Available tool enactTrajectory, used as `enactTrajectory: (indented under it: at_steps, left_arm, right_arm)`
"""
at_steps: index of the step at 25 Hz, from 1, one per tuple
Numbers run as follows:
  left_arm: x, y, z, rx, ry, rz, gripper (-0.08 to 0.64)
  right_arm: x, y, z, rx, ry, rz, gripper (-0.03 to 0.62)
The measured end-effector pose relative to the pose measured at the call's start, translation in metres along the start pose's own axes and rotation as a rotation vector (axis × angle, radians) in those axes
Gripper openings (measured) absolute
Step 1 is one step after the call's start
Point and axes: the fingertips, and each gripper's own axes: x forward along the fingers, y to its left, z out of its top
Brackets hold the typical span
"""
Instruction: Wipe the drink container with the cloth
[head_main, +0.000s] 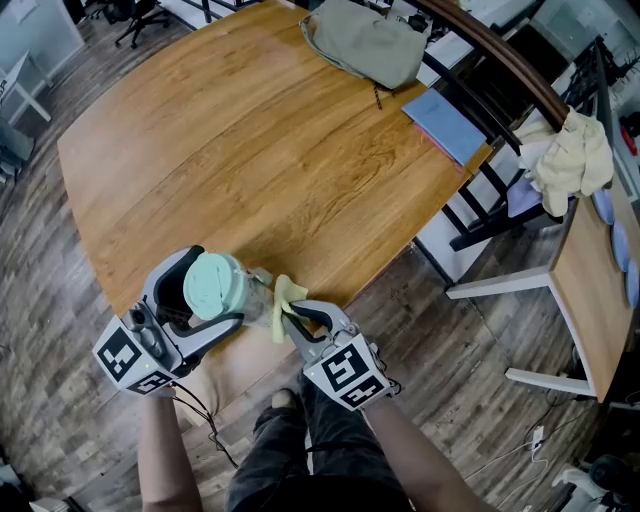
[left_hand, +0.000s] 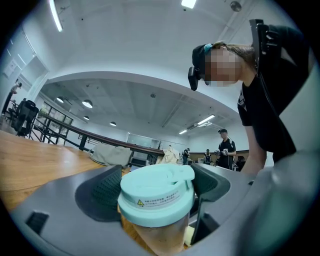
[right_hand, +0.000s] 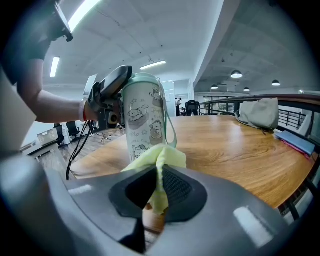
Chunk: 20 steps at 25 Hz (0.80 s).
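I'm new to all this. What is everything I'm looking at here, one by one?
table: one, brown wood, centre
drink container: one, clear with cartoon print, mint lid, upright at the table's near edge
cloth: one, pale yellow, beside the drink container
bag: one, grey-green, table's far end
folder: one, blue, table's far right edge
garment: one, cream, draped right of the table
left tongs: one, grey, shut on the drink container
right tongs: one, grey, pinching the cloth
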Motion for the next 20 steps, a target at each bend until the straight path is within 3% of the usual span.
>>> enactTrajectory:
  at_steps: [7, 20]
  left_arm:
    - [0.002, -0.014, -0.004, 0.049, 0.033, -0.046, 0.426]
    - [0.014, -0.047, -0.020, 0.179, 0.190, -0.110, 0.426]
  right_arm:
    - [-0.010, -0.002, 0.004, 0.010, -0.037, -0.015, 0.043]
    - [-0.058, -0.007, 0.038, -0.010, -0.173, -0.048, 0.043]
